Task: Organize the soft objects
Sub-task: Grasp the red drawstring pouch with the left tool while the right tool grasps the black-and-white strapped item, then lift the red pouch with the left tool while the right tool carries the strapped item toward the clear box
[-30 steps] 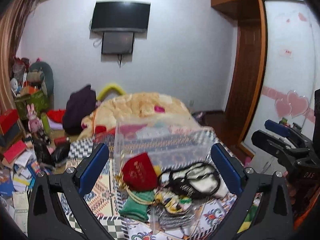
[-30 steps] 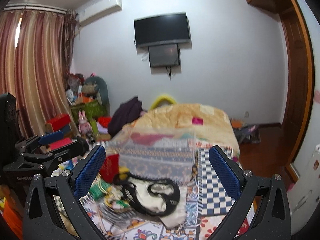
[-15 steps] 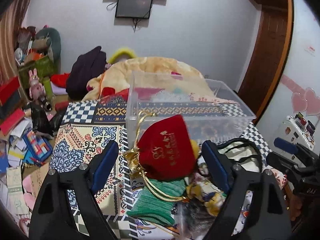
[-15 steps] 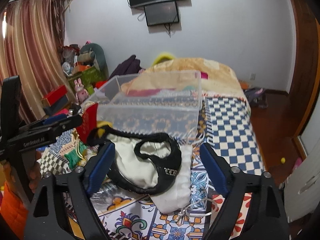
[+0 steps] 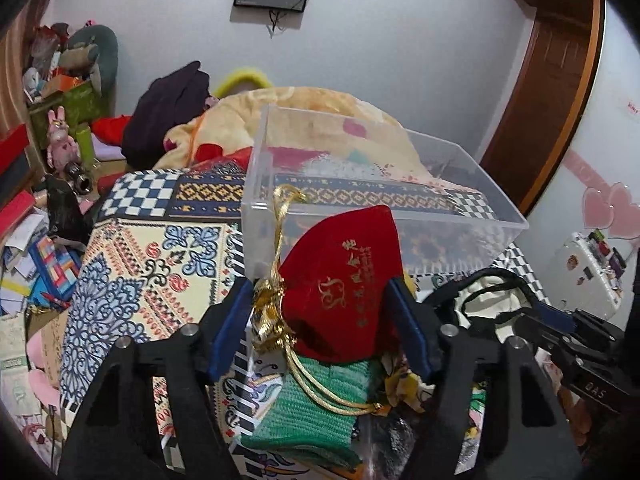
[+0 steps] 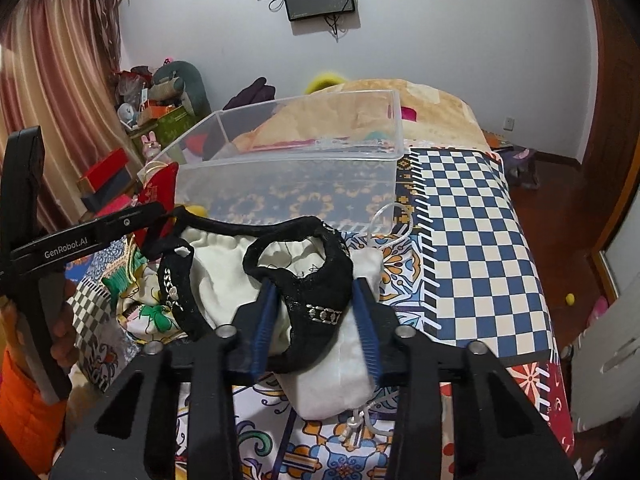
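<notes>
A red drawstring pouch [image 5: 344, 284] with gold cord stands between the fingers of my left gripper [image 5: 320, 316], whose blue pads press its sides; it rests on a green knitted cloth [image 5: 304, 412]. My right gripper [image 6: 316, 320] is shut on a black-trimmed cream garment [image 6: 304, 276] lying over a white pouch [image 6: 340, 376]. A clear plastic bin [image 5: 380, 200] stands just behind the pile, also in the right wrist view [image 6: 296, 168]. The red pouch shows at the left of the right wrist view [image 6: 160, 188].
The pile lies on a patterned bedspread [image 5: 152, 256] with a blue checked part [image 6: 472, 240]. A beige blanket heap [image 5: 288, 108] lies behind the bin. Clutter and boxes [image 5: 36, 216] sit on the floor at left. A wooden door [image 5: 548, 92] is at right.
Both grippers moved down and forward into the pile and narrowed. The left closed on the red pouch, the right on the black-trimmed garment.
</notes>
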`<action>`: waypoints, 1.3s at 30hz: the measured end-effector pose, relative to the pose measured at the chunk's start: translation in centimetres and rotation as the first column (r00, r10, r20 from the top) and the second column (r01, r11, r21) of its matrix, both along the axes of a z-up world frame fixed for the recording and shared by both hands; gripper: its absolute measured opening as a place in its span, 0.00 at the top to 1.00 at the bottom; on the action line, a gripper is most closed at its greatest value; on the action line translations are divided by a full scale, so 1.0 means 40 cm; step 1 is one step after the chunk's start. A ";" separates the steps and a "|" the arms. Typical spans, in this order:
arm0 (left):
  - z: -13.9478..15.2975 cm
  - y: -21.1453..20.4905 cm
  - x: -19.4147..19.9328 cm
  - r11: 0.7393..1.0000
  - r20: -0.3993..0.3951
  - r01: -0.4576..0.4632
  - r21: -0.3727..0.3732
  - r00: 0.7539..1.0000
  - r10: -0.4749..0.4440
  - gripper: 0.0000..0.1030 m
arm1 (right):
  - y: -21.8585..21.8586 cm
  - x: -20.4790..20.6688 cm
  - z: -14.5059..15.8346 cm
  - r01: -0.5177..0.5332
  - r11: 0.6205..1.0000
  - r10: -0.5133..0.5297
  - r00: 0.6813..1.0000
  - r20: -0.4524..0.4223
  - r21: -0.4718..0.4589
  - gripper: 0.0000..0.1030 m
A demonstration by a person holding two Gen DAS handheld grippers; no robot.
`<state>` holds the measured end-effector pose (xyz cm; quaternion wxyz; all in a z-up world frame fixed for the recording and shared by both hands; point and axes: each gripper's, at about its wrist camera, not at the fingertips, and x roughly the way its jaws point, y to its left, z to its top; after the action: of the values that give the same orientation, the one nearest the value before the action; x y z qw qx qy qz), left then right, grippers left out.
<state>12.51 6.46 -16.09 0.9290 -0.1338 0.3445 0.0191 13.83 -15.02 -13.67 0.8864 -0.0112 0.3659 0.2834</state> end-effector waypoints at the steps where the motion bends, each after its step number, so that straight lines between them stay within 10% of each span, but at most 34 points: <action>1: 0.001 0.002 -0.003 1.000 0.001 0.006 0.000 1.000 -0.006 0.42 | -0.004 0.001 -0.001 0.005 1.000 -0.005 1.000 0.004 0.009 0.72; 5: 0.013 -0.001 -0.019 1.000 0.007 0.022 0.015 1.000 -0.022 0.62 | -0.011 0.002 0.007 0.023 0.999 -0.023 1.000 0.012 0.030 0.78; 15: 0.065 -0.007 -0.070 0.999 0.081 0.030 0.016 0.996 -0.032 0.74 | -0.030 -0.009 0.059 0.040 0.997 -0.044 0.996 0.077 0.061 0.85; 27: 0.180 -0.001 -0.115 0.998 0.205 0.040 0.049 0.978 -0.049 0.74 | -0.026 -0.022 0.154 0.026 0.996 -0.044 0.977 0.209 0.089 0.86; 39: 0.133 -0.068 -0.084 0.989 0.134 0.137 0.056 0.981 -0.144 0.74 | 0.023 -0.018 0.241 0.009 0.990 -0.056 0.940 0.337 0.139 0.86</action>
<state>9.16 3.76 -10.75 0.9524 -0.0885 0.2878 -0.0478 13.10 -14.12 -4.04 0.9395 0.0065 0.1875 0.2865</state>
